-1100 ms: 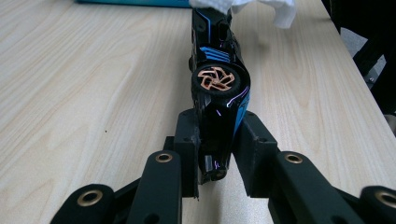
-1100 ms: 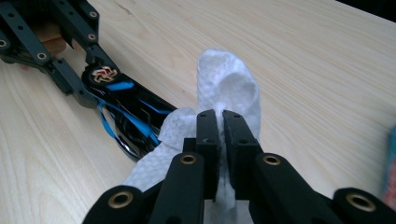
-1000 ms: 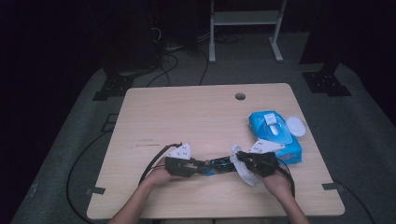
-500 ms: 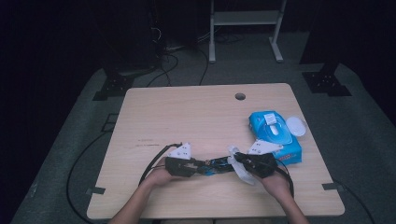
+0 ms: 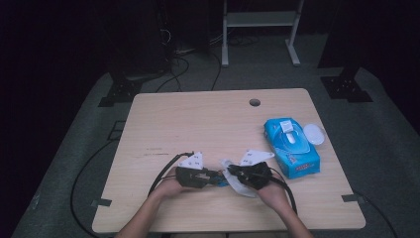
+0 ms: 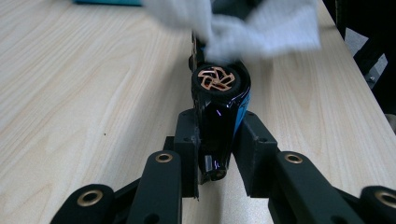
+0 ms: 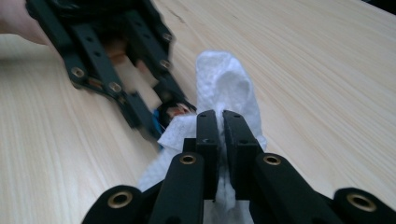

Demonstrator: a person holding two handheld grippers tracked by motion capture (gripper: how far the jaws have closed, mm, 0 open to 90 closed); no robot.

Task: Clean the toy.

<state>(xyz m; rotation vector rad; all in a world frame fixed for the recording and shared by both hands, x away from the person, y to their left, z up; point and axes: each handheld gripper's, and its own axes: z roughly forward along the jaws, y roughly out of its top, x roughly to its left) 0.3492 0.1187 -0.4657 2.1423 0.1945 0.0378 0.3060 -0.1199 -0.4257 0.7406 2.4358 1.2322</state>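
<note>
A small black and blue toy car point(image 6: 219, 107) with a copper-spoked wheel is clamped between the jaws of my left gripper point(image 6: 217, 140), which is shut on it. My right gripper point(image 7: 219, 121) is shut on a white wipe point(image 7: 224, 79). The wipe's loose end lies against the car point(image 7: 173, 112) at the tip of the left gripper point(image 7: 116, 70). In the high view the left gripper point(image 5: 195, 176) and right gripper point(image 5: 247, 173) point at each other near the table's front edge, with the wipe point(image 5: 237, 183) between them.
A blue pack of wet wipes point(image 5: 292, 146) lies on the right of the wooden table point(image 5: 198, 124), with a white oval object point(image 5: 313, 134) beside it. A round cable hole point(image 5: 254, 102) sits near the far edge. Cables trail off the front left.
My right gripper has moved left with the wipe, closing in on the left gripper and the car. The left gripper has kept still.
</note>
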